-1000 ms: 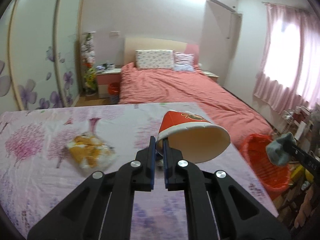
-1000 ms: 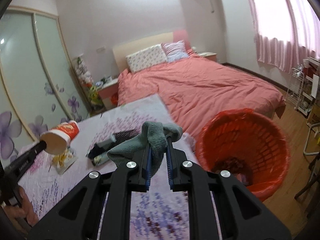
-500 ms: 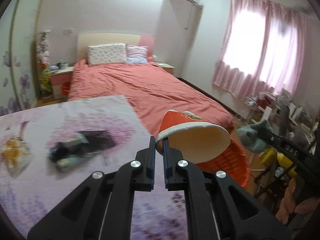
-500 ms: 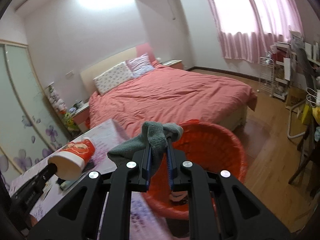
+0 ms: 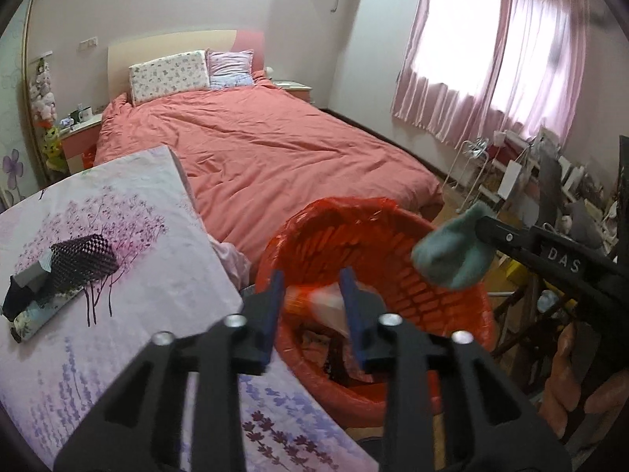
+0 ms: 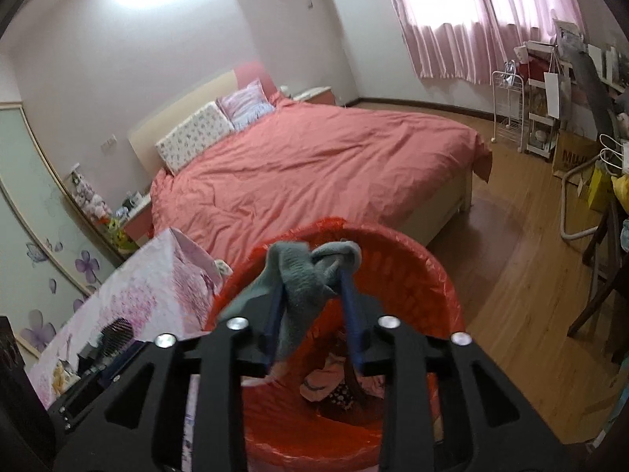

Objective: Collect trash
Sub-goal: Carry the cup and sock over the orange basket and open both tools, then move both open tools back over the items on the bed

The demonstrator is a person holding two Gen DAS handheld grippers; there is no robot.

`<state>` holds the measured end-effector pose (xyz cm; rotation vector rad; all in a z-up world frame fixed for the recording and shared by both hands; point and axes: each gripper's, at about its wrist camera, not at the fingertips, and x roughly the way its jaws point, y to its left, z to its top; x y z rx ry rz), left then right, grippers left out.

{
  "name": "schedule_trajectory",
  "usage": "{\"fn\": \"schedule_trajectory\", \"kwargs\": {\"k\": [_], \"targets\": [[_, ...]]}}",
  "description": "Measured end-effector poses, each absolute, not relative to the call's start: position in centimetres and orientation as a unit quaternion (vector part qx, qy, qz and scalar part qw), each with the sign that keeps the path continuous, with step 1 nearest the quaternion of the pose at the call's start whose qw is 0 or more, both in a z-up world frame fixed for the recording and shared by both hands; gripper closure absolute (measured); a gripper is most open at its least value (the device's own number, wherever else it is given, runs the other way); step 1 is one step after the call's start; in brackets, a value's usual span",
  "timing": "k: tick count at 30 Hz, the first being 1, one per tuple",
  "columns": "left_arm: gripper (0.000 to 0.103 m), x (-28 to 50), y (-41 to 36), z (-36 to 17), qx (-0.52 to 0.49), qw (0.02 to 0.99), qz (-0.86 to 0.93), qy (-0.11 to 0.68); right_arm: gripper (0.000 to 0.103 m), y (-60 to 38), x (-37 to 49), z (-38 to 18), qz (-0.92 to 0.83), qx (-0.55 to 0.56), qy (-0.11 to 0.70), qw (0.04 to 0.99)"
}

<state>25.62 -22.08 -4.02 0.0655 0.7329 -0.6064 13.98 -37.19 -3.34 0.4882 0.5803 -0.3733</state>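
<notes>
The paper cup (image 5: 314,299) was a blur between the left gripper (image 5: 313,306) fingers, right over the red bin (image 5: 397,236) – those jaws had just been opening and weren't pressing on it. The grey sock (image 6: 310,275) was draped loosely across the right gripper (image 6: 312,310), jaws also just spread apart, above the same bin. Bin sat beside the table with the flowery cloth (image 5: 129,314) – 1 hairbrush (image 5: 78,257) lay on it.
</notes>
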Motion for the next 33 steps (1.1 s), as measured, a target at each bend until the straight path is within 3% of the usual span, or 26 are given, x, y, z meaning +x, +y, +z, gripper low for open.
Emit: {"fn": "schedule_trajectory", "kwargs": {"k": [4, 12, 23, 28, 33], "targets": [[0.067, 26.5, -20.3, -4.6, 0.037, 0.893, -0.272, 0.356, 0.058, -37.0, 13.3, -3.6, -0.188, 0.23, 0.285, 0.911], [0.05, 25.8, -15.7, -3.6, 0.066, 0.917, -0.219, 0.326, 0.058, -36.0, 13.3, -2.8, -0.187, 0.214, 0.287, 0.915], [0.038, 25.0, -6.5, -2.4, 0.064, 0.937, -0.14, 0.313, 0.058, -30.4, 14.4, -1.9, -0.157, 0.156, 0.291, 0.931], [0.028, 26.0, -0.1, -2.7, 0.05, 0.945, -0.074, 0.314, 0.056, -27.0, 14.9, -1.9, -0.133, 0.128, 0.297, 0.937], [0.011, 27.4, 6.2, -3.4, 0.035, 0.946, 0.008, 0.321, 0.054, -23.8, 15.6, -2.5, -0.107, 0.106, 0.308, 0.939]]}}
